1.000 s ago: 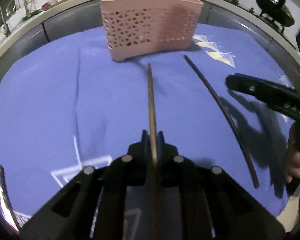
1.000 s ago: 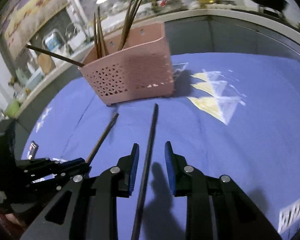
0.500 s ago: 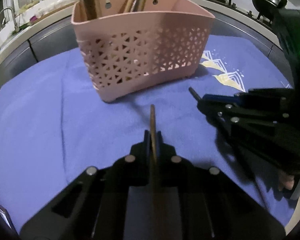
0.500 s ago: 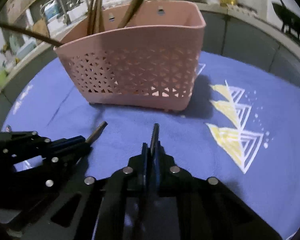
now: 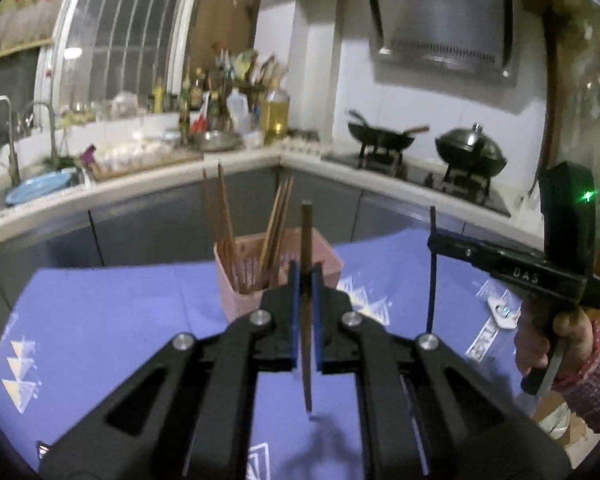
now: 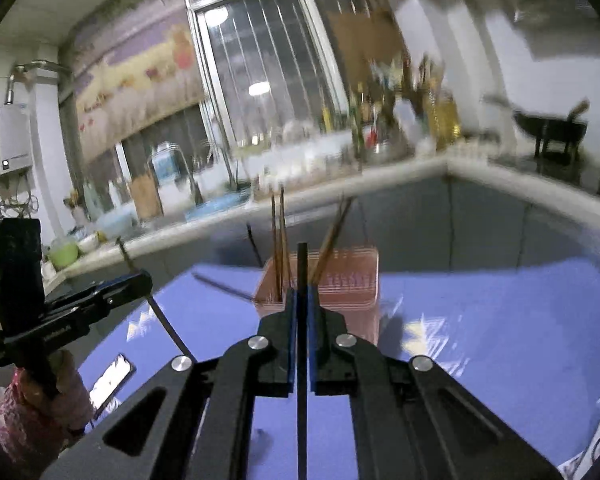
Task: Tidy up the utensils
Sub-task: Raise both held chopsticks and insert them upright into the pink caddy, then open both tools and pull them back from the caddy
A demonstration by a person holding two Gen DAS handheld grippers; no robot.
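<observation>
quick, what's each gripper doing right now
left gripper: closed on the brown chopstick, held upright.
right gripper: closed on the black chopstick, held upright.

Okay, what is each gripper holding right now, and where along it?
The left gripper pinches a brown chopstick near its middle. The right gripper pinches a black chopstick; most of its visible length runs below the jaws. Both are upright.

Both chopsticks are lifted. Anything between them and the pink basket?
Nothing visible. The brown chopstick in the left gripper and the black chopstick in the right gripper hang over bare blue cloth, short of the pink basket. Chopsticks already inside lean left and centre.
</observation>
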